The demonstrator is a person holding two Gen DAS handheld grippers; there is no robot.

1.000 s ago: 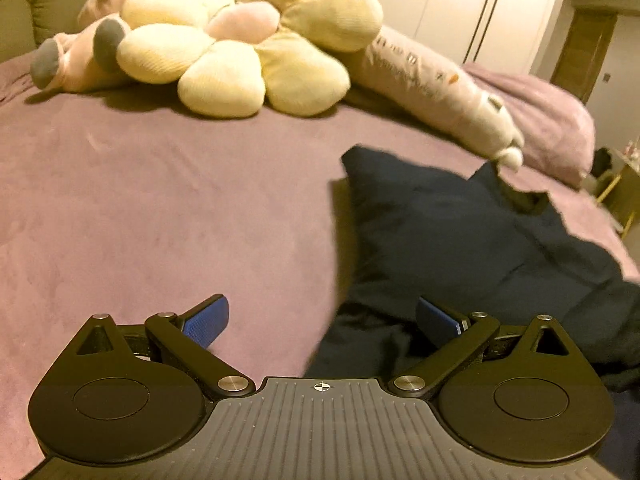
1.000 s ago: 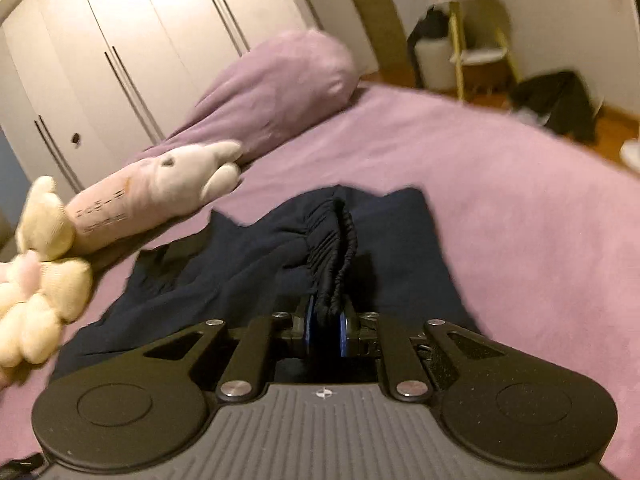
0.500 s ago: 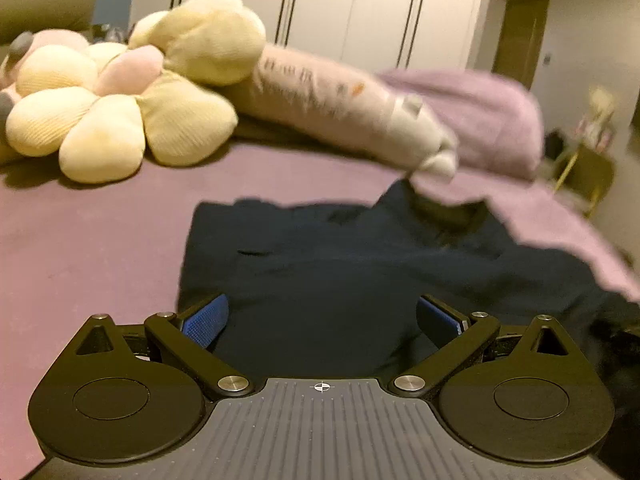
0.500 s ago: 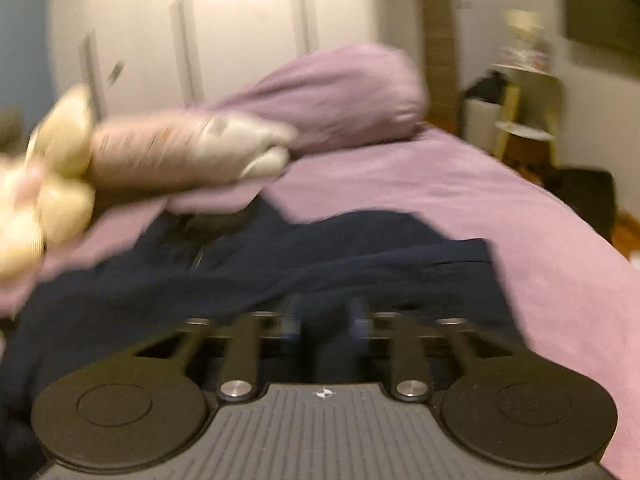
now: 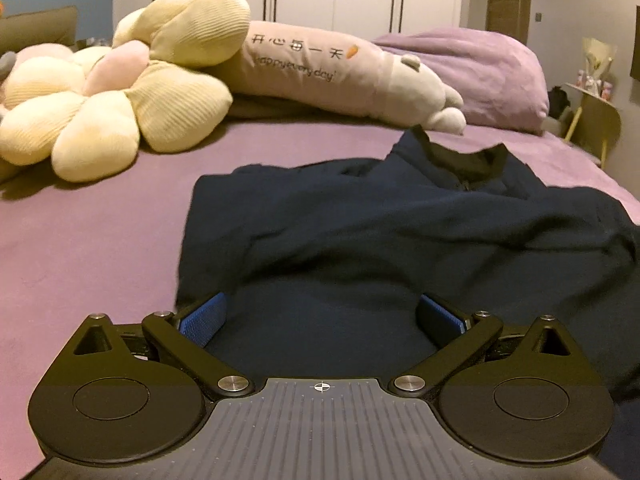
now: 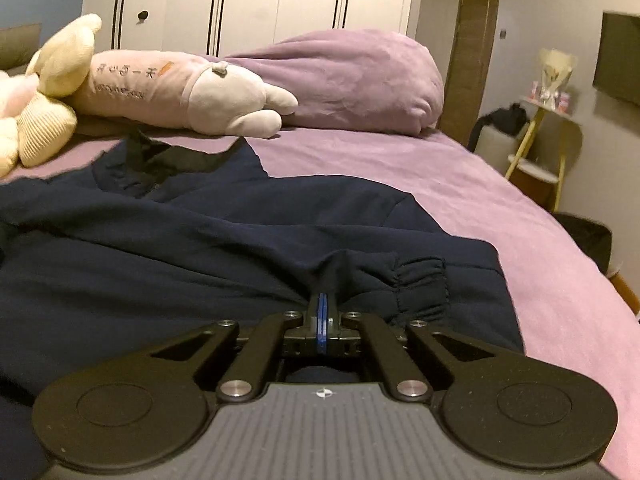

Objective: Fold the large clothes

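- Bedroom setup, purple bedspread (image 5: 100, 240) doing duty as the folding surface, white wardrobe doors (image 6: 248, 0) along the back wall.
- Right gripper (image 6: 322, 312) was clamped down hard, blue pads pressed flat together with a pinch of fabric caught between them. It looked like the gathered elastic cuff (image 6: 416, 284) end of a sleeve, bunched up just to the right of the pinch.
- My guess on why there: the cuff is the natural handle if you want to swing a sleeve across the body of the garment.
- Left gripper (image 5: 320, 316) was the opposite, jaws spread wide, both blue pads (image 5: 202, 318) clear, hovering low over the cloth and gripping nothing. Seemed lined up over the near edge, probably about to bite.
- The thing being folded, a dark navy jacket (image 5: 400, 232), lay spread but rumpled across the middle of the bed, collar (image 5: 460, 156) pointing away toward the pillows. Still pretty lumpy, so early days on the fold imo.
- Further out, a yellow flower cushion (image 5: 120, 108) and a long pink plush with writing on it (image 5: 340, 68) sat near the head of the bed, well clear of the jacket, with a purple pillow (image 6: 348, 80) behind.
- Off to the side, a small yellow-legged table (image 6: 540, 140) stood by the wall, out of the way.
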